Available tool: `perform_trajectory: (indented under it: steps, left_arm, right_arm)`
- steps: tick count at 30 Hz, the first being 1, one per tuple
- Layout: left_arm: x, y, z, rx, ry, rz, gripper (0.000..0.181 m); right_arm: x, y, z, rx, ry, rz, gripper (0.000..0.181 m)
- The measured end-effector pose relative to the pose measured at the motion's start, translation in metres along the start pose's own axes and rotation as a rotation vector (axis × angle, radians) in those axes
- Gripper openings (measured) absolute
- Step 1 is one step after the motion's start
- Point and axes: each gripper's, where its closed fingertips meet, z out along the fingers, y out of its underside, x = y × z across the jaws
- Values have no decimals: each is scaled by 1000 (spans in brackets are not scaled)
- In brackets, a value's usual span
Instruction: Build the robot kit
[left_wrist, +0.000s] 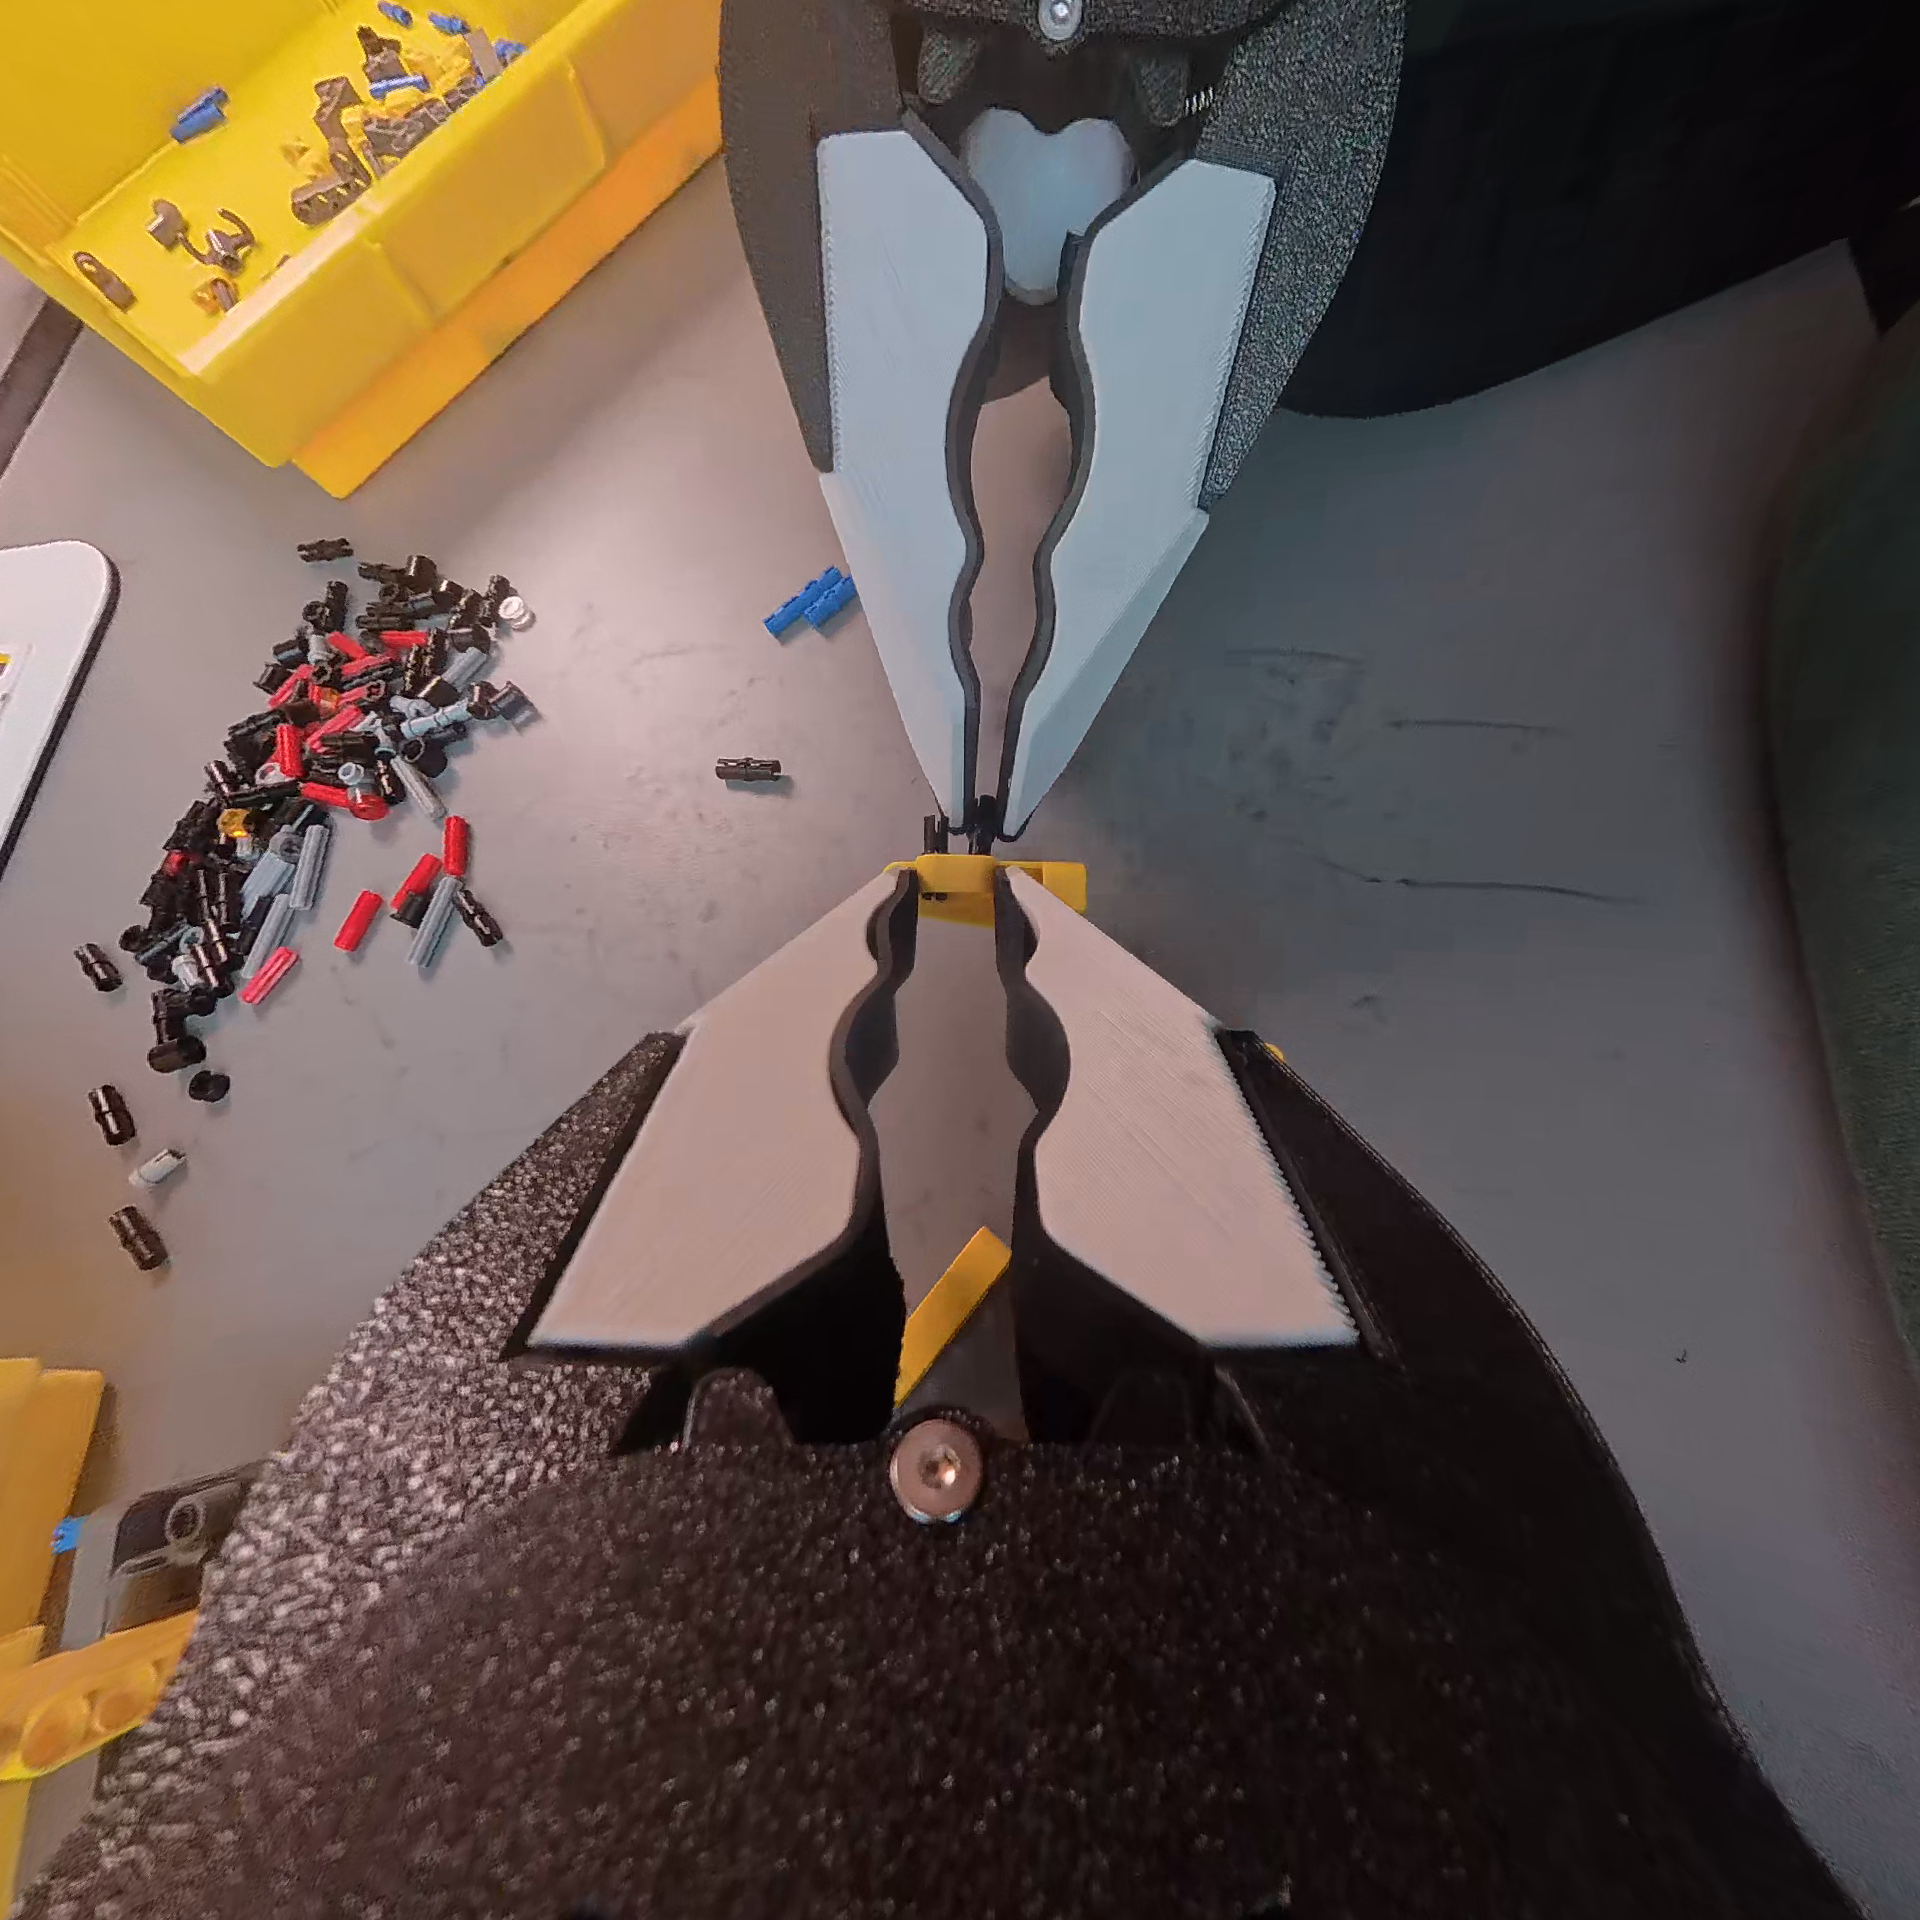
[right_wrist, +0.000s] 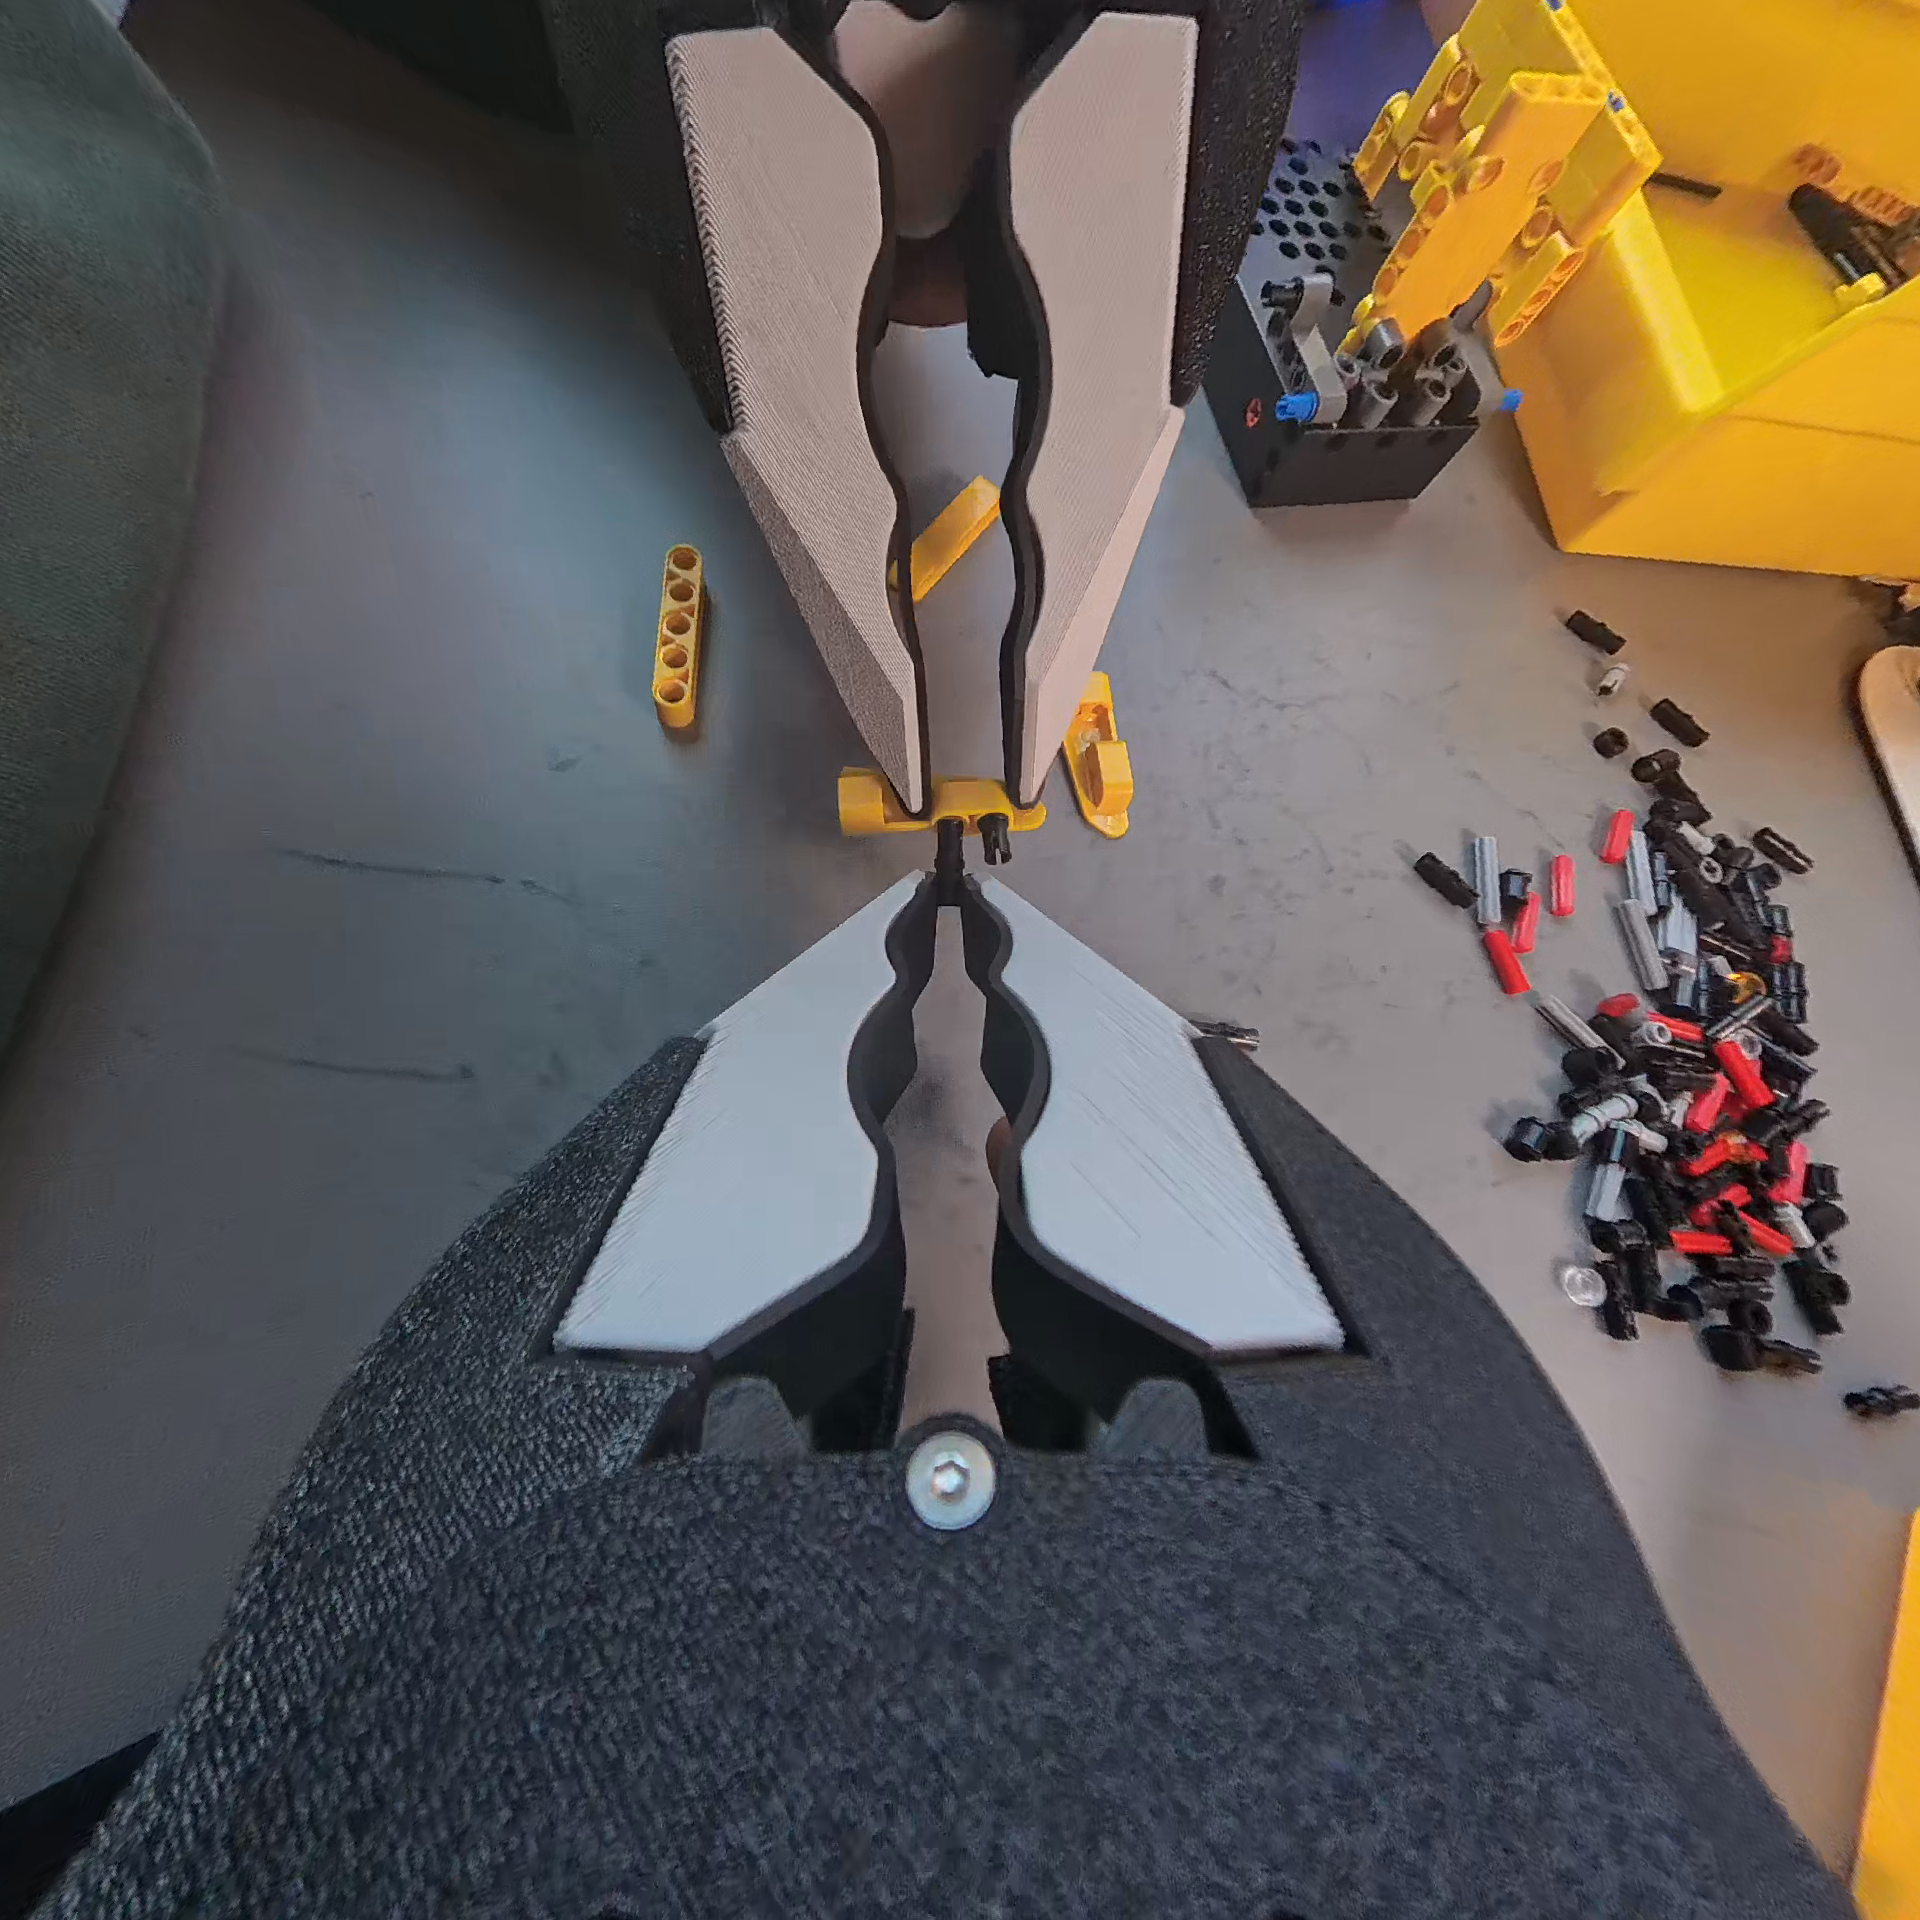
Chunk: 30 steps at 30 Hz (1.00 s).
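Your left tool (left_wrist: 958, 883) clamps a yellow beam (left_wrist: 1003, 883) above the desk (left_wrist: 1455, 727); your right tool (right_wrist: 948, 883), meeting it tip to tip, pinches a black pin (right_wrist: 948, 847) at the beam, with the parts pile (right_wrist: 1704, 1101) off to the pin's side.

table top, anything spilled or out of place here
Yes: a loose pile of small black, red and grey pins lies scattered on the table, not in the yellow bin. A yellow beam lies alone, away from the rest.
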Motion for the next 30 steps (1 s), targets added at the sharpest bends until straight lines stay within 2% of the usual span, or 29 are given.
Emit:
perform_trajectory:
  steps: [6, 13, 22, 26, 30]
  left_arm:
    - [3, 11, 9, -99, -4, 6, 13]
    - [4, 15, 11, -145, 50, -106, 12]
    - [5, 17, 11, -139, 98, -219, 13]
    - [6, 18, 10, -133, 107, -243, 13]
    - [6, 18, 11, -135, 100, -235, 13]
  right_arm:
    - [-2, 10, 8, -74, -1, -29, 4]
    - [-3, 11, 10, -168, -35, -88, 4]
    - [-4, 12, 12, -327, -264, -75, 3]
    - [-5, 10, 11, -317, -357, 10, 3]
    - [-7, 10, 13, -286, -371, 58, 3]
